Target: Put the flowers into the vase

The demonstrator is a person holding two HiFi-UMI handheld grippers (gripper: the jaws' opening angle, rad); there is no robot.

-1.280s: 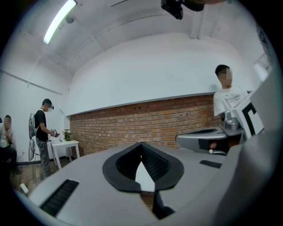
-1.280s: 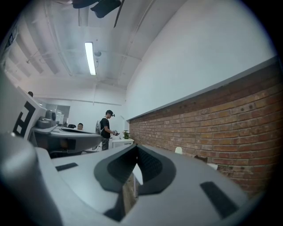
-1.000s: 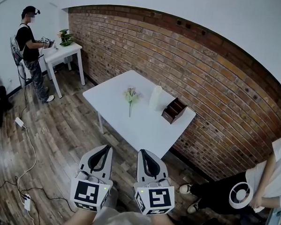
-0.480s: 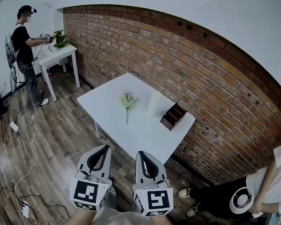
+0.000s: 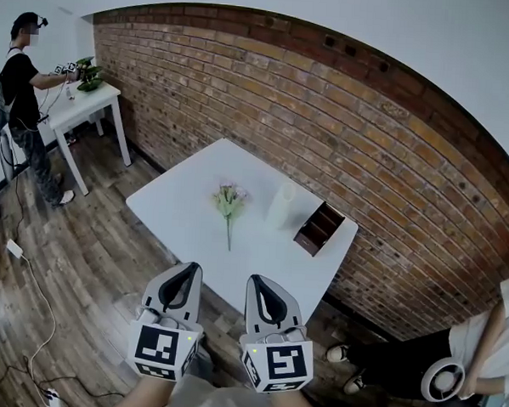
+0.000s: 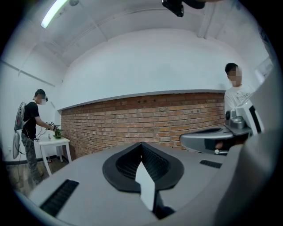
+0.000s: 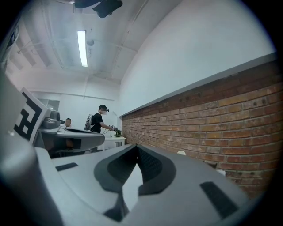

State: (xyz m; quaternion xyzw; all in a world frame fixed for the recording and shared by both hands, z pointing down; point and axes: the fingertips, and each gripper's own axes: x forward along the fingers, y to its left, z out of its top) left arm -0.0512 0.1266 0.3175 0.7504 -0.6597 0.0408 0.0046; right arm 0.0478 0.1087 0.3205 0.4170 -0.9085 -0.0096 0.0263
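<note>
Nearest, the left gripper (image 5: 185, 270) and the right gripper (image 5: 257, 280) are held side by side and level, short of the table's near edge. Both gripper views show the jaws of each together, with nothing between them. Beyond them stands the white table (image 5: 173, 207). The flowers (image 5: 229, 200) lie flat near its middle, untouched, with the blooms away from the person and the stem pointing back toward them. Just to their right the vase (image 5: 282, 205) stands upright, a pale cylinder. It looks empty, though at this range its mouth is too small to be sure. A dark wooden box (image 5: 319, 229) sits further right, by the brick wall (image 5: 343, 143). By this layout the task has not begun: reaching the table, grasping the stem, lifting it and lowering it into the vase are all left to do.
</note>
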